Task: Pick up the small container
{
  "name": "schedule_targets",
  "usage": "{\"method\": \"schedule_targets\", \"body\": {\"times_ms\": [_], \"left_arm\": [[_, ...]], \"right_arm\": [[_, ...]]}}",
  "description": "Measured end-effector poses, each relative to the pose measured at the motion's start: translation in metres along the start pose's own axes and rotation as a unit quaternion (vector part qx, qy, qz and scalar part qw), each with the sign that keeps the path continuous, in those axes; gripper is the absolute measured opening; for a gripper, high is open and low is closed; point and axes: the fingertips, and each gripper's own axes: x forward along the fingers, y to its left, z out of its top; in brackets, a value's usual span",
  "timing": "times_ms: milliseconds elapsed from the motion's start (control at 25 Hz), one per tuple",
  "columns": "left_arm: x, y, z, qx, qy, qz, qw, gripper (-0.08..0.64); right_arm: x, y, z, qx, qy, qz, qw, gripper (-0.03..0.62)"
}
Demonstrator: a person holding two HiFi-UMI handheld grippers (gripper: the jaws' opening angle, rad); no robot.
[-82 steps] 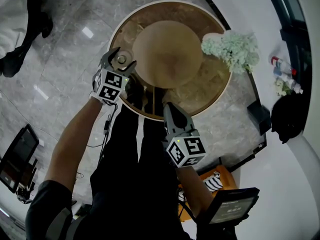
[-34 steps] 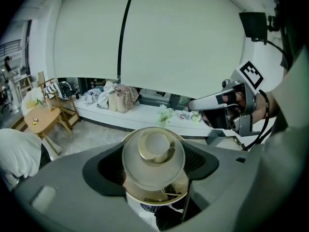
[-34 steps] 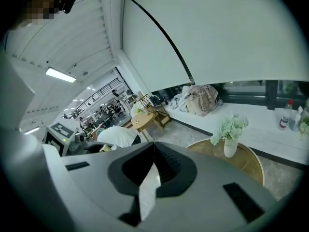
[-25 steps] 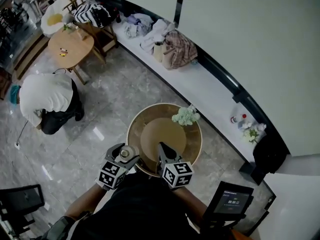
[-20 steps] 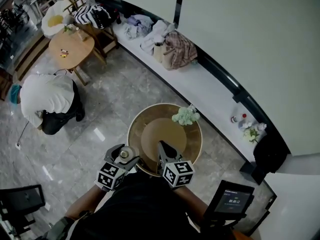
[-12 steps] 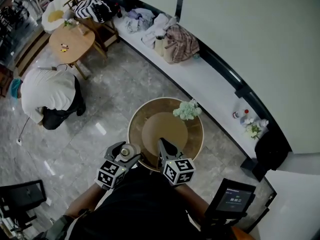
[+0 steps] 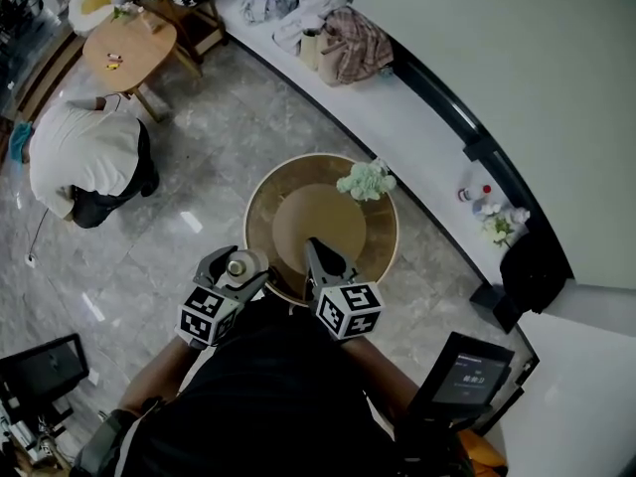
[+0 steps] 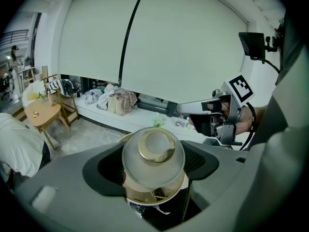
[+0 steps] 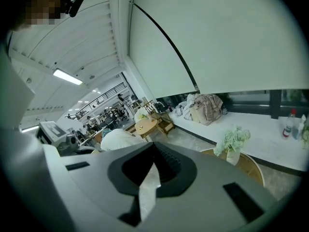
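Observation:
The small container (image 7: pixel 238 264) is a glass jar with a gold lid. My left gripper (image 7: pixel 235 260) is shut on it, just off the left edge of the round golden table (image 7: pixel 383 251). In the left gripper view the jar (image 8: pixel 153 159) fills the gap between the jaws, lid toward the camera. My right gripper (image 7: pixel 311 245) points over the table's near edge. Its jaws are shut on a thin white strip (image 9: pixel 148 187), tissue or paper by the look. The right gripper (image 8: pixel 202 108) also shows from the side in the left gripper view.
A vase of pale flowers (image 7: pixel 365 179) stands at the table's far right. A person (image 7: pixel 84 157) crouches on the marble floor at the left, near a small wooden table (image 7: pixel 127 48). A white ledge (image 7: pixel 417 137) holds clothes and bottles. A screen (image 7: pixel 465 374) stands lower right.
The head camera has risen far above the table since the first frame. Over the last second the scene slid a little; both grippers keep their hold and stay by the table's near edge.

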Motion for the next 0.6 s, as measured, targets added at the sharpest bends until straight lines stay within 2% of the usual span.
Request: {"method": "schedule_targets", "body": {"times_ms": [200, 600], "left_arm": [[0.001, 0.003, -0.003, 0.001, 0.003, 0.001, 1.0000, 0.337], [0.001, 0.002, -0.005, -0.006, 0.000, 0.007, 1.0000, 0.337]], "right_arm": [[0.002, 0.004, 0.000, -0.015, 0.005, 0.000, 1.000, 0.006], [-0.003, 0.014, 0.005, -0.037, -0.017, 0.010, 0.999, 0.006]]}}
